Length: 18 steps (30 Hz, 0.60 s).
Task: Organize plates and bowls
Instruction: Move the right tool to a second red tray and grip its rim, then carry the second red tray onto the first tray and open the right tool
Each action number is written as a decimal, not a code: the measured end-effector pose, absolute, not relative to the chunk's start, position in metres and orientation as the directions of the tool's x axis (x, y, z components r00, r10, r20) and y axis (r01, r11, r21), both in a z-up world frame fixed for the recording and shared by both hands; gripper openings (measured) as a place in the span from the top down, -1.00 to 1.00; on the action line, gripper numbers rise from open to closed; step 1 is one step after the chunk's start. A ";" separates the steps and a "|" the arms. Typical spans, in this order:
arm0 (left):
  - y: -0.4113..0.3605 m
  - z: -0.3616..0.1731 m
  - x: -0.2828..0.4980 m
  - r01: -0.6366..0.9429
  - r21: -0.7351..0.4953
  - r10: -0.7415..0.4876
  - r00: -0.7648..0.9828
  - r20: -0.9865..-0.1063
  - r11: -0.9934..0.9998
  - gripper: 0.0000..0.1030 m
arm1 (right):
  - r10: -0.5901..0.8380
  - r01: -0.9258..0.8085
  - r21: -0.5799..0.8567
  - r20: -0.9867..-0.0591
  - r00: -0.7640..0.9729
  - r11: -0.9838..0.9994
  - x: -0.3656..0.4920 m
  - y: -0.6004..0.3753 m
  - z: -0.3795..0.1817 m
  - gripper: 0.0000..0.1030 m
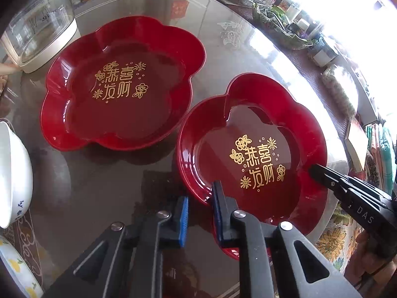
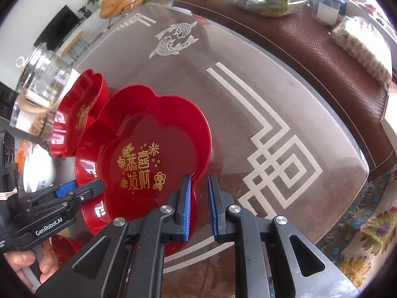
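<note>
With both sets of fingers pinching opposite rims of the near red plate [image 1: 250, 149], you're set to stack it on its twin [image 1: 119, 84] at ten o'clock on the counter [image 1: 104, 186].

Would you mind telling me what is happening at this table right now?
A person is holding a gripper in each hand, and both are on the same near red plate. The left gripper grips its rim on one side and the right gripper grips the opposite side. The plate sits on the glass table, beside a matching second red plate. A white bowl waits at the edge.
</note>
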<state>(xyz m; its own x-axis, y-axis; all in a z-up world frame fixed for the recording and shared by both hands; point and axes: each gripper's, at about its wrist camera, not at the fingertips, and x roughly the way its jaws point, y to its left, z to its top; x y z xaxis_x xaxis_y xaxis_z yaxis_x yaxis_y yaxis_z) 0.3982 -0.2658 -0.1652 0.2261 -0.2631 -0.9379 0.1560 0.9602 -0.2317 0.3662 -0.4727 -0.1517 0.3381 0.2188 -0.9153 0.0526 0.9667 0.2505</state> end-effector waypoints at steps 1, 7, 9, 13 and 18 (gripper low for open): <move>-0.265 -0.164 0.397 0.157 -0.229 -0.262 0.235 -0.936 0.961 0.69 | 0.207 0.045 0.235 -0.917 0.340 0.971 0.365 -0.470 -0.151 0.81; -0.252 -0.143 0.379 0.189 -0.263 -0.308 0.275 -0.911 0.946 0.71 | 0.217 0.031 0.245 -0.902 0.373 0.969 0.342 -0.463 -0.132 0.87; -0.242 -0.127 0.365 0.203 -0.278 -0.329 0.286 -0.900 0.939 0.71 | 0.220 0.024 0.247 -0.897 0.384 0.969 0.328 -0.460 -0.119 0.87; -0.211 -0.091 0.330 0.228 -0.301 -0.363 0.313 -0.878 0.926 0.71 | 0.244 -0.012 0.262 -0.882 0.402 0.965 0.292 -0.446 -0.084 0.87; -0.160 -0.074 0.281 0.234 -0.278 -0.342 0.312 -0.886 0.932 0.71 | 0.298 -0.083 0.290 -0.860 0.414 0.953 0.232 -0.399 -0.047 0.83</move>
<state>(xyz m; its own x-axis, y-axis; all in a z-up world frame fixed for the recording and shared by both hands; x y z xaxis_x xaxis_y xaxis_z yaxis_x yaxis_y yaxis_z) 0.2812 -0.1595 -0.0741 0.3120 -0.3424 -0.8862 0.2340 0.9318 -0.2776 0.2323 -0.3989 -0.0467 0.4141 0.2980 -0.8601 -0.0831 0.9533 0.2903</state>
